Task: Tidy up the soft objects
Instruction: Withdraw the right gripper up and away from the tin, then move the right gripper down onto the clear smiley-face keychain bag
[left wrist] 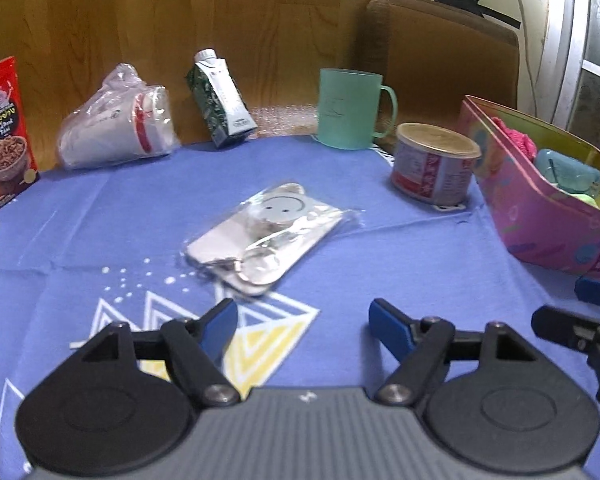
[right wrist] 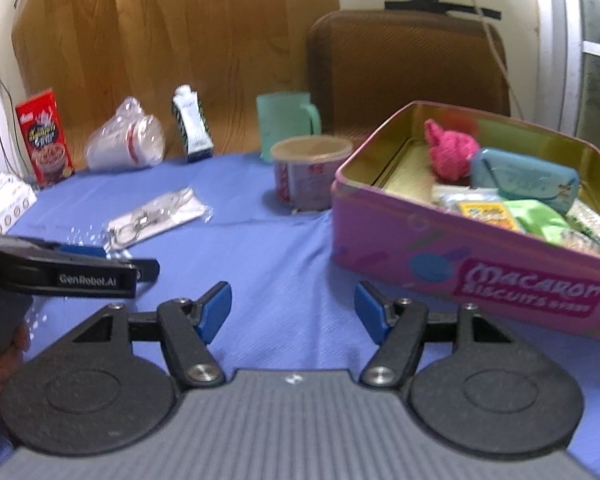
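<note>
The flat clear-plastic packet with a grey keyring charm [left wrist: 266,236] lies mid-cloth on the blue tablecloth [left wrist: 100,216]. I judge it light, slippery and limp; best pinched at an edge. Left gripper [left wrist: 303,326] and right gripper [right wrist: 293,307] both gape, empty. The pink biscuit tin [right wrist: 472,264] sits at the right edge; the short lidded can [left wrist: 434,164] stands between.

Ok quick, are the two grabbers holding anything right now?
Left gripper: jaws open, holding nothing.
Right gripper: jaws open, holding nothing.
</note>
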Demonstrator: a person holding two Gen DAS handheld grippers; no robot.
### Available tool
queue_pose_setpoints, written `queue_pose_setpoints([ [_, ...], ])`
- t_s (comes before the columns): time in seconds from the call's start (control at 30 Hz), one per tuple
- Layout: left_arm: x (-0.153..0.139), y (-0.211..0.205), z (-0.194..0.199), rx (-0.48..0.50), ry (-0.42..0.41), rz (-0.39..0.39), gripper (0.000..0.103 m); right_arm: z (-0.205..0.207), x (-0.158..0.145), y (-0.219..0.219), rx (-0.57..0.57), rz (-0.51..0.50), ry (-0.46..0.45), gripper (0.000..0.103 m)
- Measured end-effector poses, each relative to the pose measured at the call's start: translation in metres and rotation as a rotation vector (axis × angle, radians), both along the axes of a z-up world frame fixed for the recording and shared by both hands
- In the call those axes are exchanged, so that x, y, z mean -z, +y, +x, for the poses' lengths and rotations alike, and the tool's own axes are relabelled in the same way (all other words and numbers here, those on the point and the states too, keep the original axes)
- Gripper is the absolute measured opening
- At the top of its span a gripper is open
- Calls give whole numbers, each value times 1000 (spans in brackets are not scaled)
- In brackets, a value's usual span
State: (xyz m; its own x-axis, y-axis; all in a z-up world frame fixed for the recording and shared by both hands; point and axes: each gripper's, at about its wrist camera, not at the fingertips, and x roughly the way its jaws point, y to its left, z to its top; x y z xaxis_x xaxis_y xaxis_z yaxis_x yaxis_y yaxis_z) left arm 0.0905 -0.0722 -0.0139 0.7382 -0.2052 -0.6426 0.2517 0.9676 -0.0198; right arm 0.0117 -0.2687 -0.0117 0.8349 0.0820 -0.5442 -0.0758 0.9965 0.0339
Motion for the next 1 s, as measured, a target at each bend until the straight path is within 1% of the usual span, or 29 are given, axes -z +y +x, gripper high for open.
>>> queue_pose_setpoints([
  [0.1, 3, 3, -1, -7, -25, 30, 80, 5, 7, 6, -7, -9, 37, 71],
  [0.13, 5, 4, -1, -9, -33, 35, 84, 8, 11, 7, -8, -9, 53, 73],
  [0.17, 6, 5, -2, -9, -42, 34, 85, 10, 14, 8, -7, -7, 70, 77],
  [0.2, 6, 6, -2, -9, -44, 30, 85, 10, 16, 9, -9, -13, 68, 80],
  [0.27, 6, 7, -2, -9, -45, 26, 86, 10, 19, 15, -19, -43, 64, 91],
  [0.37, 6, 8, -2, -8, -48, 19, 86, 9, 25, 24, -34, -74, 54, 103],
  [0.43, 6, 9, -3, -9, -50, 12, 86, 9, 29, 26, -30, -78, 35, 103],
  [0.6, 6, 11, -3, -8, -48, 2, 90, 9, 29, 25, -28, -73, 33, 103],
  [0.77, 6, 23, -6, -39, -49, -46, 90, 7, 29, 25, -25, -70, 26, 103],
  [1.0, 6, 56, -19, -91, -55, 1, 91, 8, 29, 25, -24, -69, 26, 103],
])
